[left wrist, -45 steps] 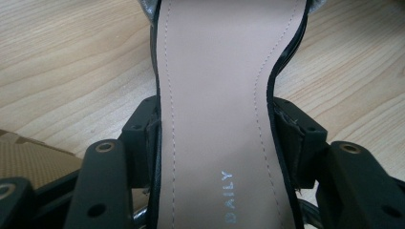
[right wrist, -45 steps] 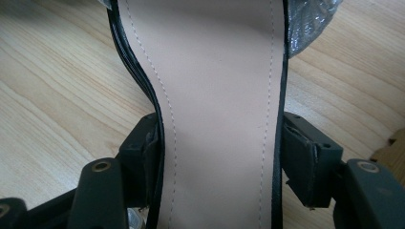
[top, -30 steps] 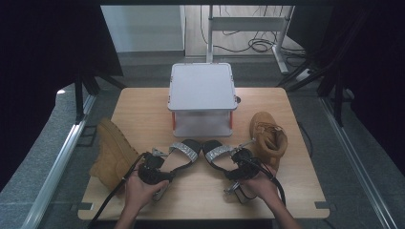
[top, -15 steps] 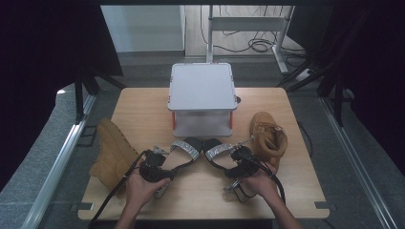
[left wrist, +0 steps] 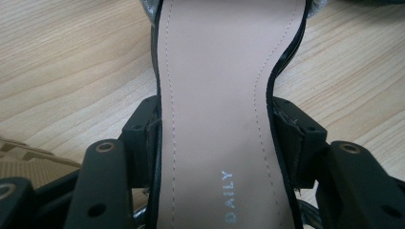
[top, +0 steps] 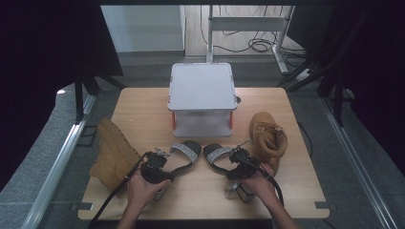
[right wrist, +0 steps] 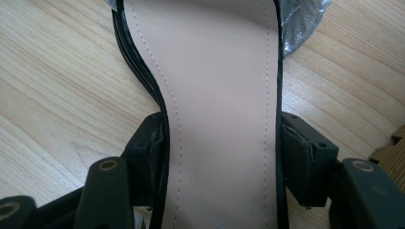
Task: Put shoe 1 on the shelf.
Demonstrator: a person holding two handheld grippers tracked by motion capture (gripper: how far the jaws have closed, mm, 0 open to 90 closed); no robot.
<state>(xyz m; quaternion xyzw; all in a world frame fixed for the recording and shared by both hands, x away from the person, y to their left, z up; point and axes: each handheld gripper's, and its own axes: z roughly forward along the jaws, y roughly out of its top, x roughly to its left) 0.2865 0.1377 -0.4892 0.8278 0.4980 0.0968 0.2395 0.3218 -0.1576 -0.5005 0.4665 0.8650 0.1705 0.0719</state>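
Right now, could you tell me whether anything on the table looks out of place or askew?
Yes: the left boot lies tipped on its side at the table's left edge, partly overhanging it, while the right boot stands upright. The two sandals sit flat, splayed apart in front of the box.

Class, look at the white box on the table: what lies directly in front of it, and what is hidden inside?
In front of the white box lie two black sandals with glittery straps, one in each gripper, left gripper and right gripper. The box's opaque lid covers whatever is inside.
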